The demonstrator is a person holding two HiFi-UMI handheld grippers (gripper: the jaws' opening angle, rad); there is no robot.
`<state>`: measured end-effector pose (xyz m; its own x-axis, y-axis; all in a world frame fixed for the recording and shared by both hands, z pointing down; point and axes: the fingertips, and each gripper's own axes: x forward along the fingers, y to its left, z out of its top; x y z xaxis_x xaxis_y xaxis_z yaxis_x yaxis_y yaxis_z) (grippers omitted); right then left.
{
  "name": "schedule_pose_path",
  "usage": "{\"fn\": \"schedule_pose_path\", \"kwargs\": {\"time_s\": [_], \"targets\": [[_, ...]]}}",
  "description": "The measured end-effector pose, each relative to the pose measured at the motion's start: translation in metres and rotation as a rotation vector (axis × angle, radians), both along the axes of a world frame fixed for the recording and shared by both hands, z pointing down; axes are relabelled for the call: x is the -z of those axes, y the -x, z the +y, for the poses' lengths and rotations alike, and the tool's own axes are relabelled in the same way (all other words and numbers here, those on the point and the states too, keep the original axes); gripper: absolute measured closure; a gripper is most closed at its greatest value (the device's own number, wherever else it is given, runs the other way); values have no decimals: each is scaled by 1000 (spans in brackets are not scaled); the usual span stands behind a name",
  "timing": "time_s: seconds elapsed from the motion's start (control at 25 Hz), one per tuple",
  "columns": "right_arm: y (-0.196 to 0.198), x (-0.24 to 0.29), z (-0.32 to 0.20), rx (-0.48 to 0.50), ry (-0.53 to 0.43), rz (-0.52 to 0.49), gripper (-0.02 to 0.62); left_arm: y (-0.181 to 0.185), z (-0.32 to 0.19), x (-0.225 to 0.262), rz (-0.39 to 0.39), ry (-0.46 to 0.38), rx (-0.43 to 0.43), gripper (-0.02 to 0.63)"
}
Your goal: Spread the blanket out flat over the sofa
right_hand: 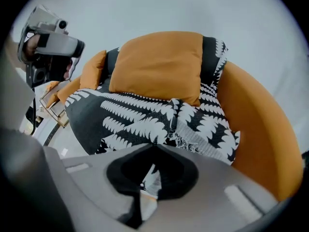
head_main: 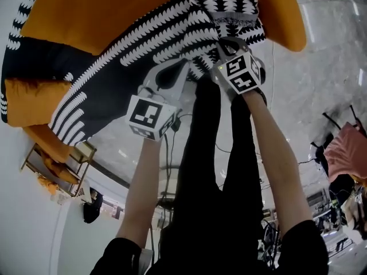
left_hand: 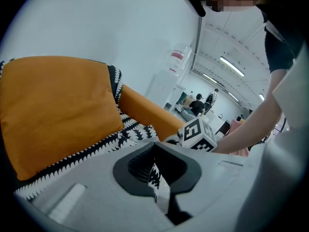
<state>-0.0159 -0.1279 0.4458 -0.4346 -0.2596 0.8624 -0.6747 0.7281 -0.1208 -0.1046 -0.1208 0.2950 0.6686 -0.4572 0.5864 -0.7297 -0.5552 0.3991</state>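
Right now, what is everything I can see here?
sofa: one, orange, against the pale wall
blanket: one, black and white, draped over the sofa seat
large cushion: one, orange, leaning on the sofa back
small cushion: one, orange, beside the large cushion
wooden stand: one, pale, on the floor beside the sofa
pink cloth: one, pink, head view's right edge
left claw: one, grey, shut on the blanket
right claw: one, grey, shut on the blanket

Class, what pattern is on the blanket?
The blanket is black with white fern-like rows, clearest in the right gripper view.
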Motion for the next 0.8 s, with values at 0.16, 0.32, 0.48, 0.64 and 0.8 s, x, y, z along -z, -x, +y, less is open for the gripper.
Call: {"fn": "schedule_pose_path", "kwargs": {"time_s": [0.16,0.32,0.48,0.64,0.8], "targets": [[-3,32,-4,-16,-47,-34,577,-9,-1,14,8,-11,5,595],[-16,65,-9,-52,-95,-77,578,-22,-1,32,8,-33,15,595],[-28,101,0,-78,-150,-108,578,-26,13,55,-3,-60,30,595],[-46,142,20,-76,-206,-125,581,-37,36,88,0,-93,65,595],[-58,171,50,-69,-223,-149,583,-44,68,113,7,-113,106,595]]}}
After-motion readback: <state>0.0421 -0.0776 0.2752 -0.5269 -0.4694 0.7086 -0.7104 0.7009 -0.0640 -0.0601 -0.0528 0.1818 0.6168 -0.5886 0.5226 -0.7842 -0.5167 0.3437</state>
